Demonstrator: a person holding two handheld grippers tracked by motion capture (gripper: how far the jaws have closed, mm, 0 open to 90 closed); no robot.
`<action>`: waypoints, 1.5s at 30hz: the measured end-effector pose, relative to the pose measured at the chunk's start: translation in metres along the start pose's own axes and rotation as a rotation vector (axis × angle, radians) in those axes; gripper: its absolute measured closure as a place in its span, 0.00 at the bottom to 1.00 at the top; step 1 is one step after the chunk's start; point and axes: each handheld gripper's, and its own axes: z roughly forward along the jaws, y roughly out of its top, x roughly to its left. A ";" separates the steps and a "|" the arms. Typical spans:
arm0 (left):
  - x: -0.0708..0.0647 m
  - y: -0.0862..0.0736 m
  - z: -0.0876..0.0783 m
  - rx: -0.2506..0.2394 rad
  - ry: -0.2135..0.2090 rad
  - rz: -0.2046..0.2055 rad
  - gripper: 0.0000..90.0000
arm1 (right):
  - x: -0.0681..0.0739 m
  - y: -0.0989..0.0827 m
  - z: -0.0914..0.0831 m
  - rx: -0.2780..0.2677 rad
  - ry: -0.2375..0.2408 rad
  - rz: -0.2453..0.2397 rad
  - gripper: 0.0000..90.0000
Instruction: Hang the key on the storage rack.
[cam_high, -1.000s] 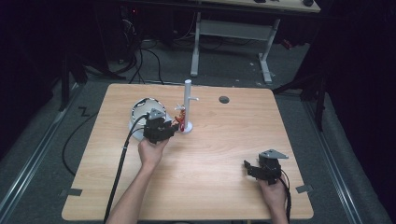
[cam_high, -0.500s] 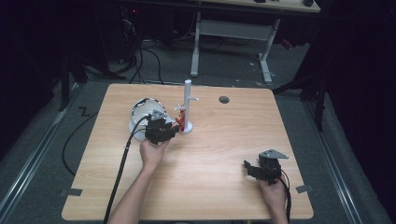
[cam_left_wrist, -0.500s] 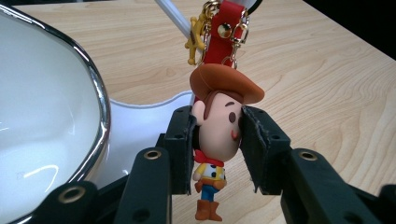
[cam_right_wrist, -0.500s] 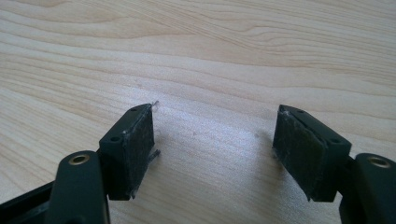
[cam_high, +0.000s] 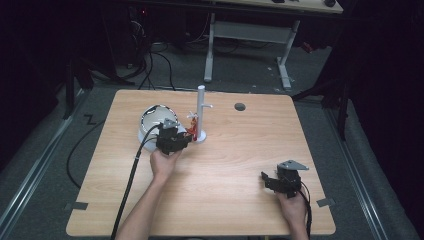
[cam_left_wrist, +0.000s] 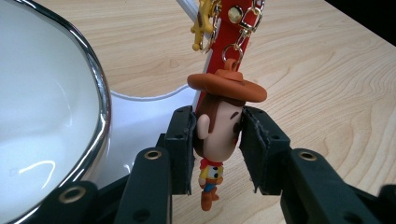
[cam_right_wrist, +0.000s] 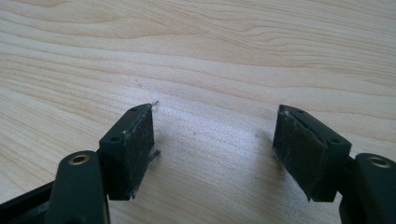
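Note:
A cowboy-figure keychain (cam_left_wrist: 219, 126) with a brown hat hangs from a red strap and gold chain (cam_left_wrist: 236, 21) on a white peg stand (cam_high: 201, 112). My left gripper (cam_left_wrist: 217, 140) is shut on the figure's head, its pads pressing both sides. From the high view, that left gripper (cam_high: 180, 141) sits just left of the stand's base, beside the keychain (cam_high: 192, 125). My right gripper (cam_right_wrist: 215, 144) stands open over bare wood with nothing between its pads; in the high view this right gripper (cam_high: 267, 178) rests near the table's front right.
A white bowl with a chrome rim (cam_high: 156, 120) stands just left of the stand, close to the left gripper (cam_left_wrist: 56, 107). A dark round hole (cam_high: 240, 106) marks the table's far side. A black cable (cam_high: 131, 180) trails from the left gripper off the front edge.

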 end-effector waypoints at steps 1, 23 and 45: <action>0.000 0.000 0.001 0.001 -0.001 0.000 0.72 | 0.000 0.000 0.000 0.000 0.000 0.000 0.33; -0.002 -0.003 -0.001 0.003 0.005 0.002 0.62 | 0.000 0.000 0.000 0.000 0.000 0.000 0.33; -0.001 -0.004 -0.023 -0.040 0.014 0.002 0.48 | 0.000 0.000 0.000 0.000 0.000 0.000 0.33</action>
